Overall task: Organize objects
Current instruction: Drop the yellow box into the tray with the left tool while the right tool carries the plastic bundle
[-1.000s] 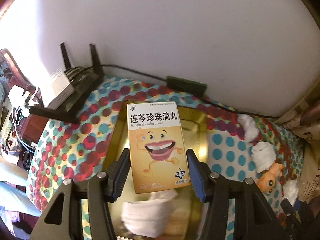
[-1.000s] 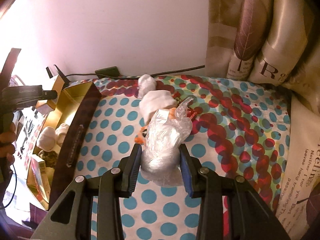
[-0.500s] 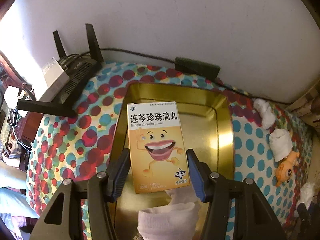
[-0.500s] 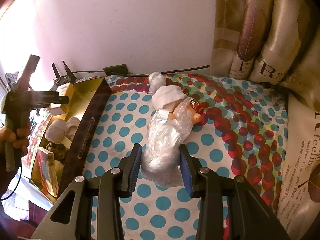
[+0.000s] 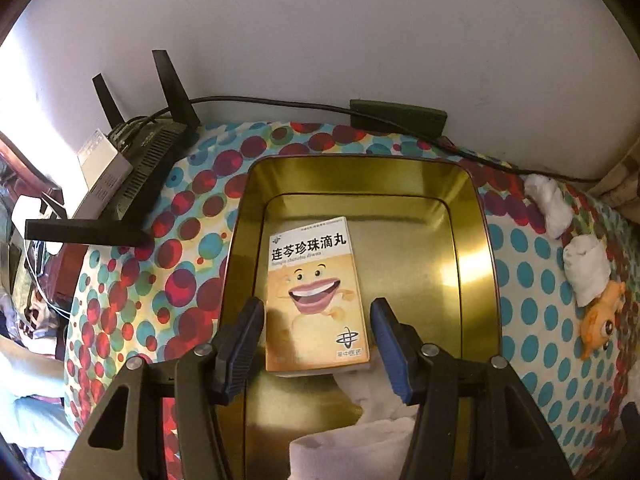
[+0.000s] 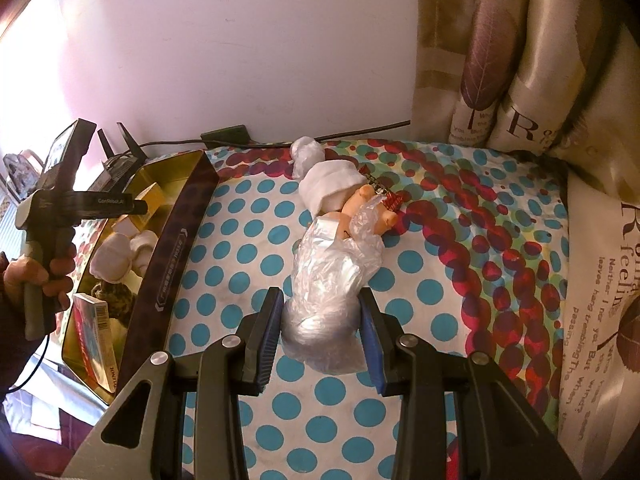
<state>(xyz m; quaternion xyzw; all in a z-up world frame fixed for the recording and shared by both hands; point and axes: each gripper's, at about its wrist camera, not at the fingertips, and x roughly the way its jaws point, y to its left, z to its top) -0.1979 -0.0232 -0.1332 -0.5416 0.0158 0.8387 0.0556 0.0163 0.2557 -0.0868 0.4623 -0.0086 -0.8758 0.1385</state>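
In the left wrist view a yellow medicine box with a laughing cartoon mouth lies inside the gold tin tray. My left gripper is open above it, its fingers apart from the box. White rolled cloths lie at the tray's near end. In the right wrist view my right gripper is shut on a clear plastic-wrapped bundle above the dotted cloth. The tray stands at the left, holding cloth rolls and a red box.
A black router and a white box stand at the back left. A cable and a black adapter run along the wall. White rolls and an orange toy lie right of the tray. Curtains hang at the right.
My left gripper has opened and the medicine box now lies in the tray. My right gripper has kept its hold on the plastic bundle and shifted slightly.
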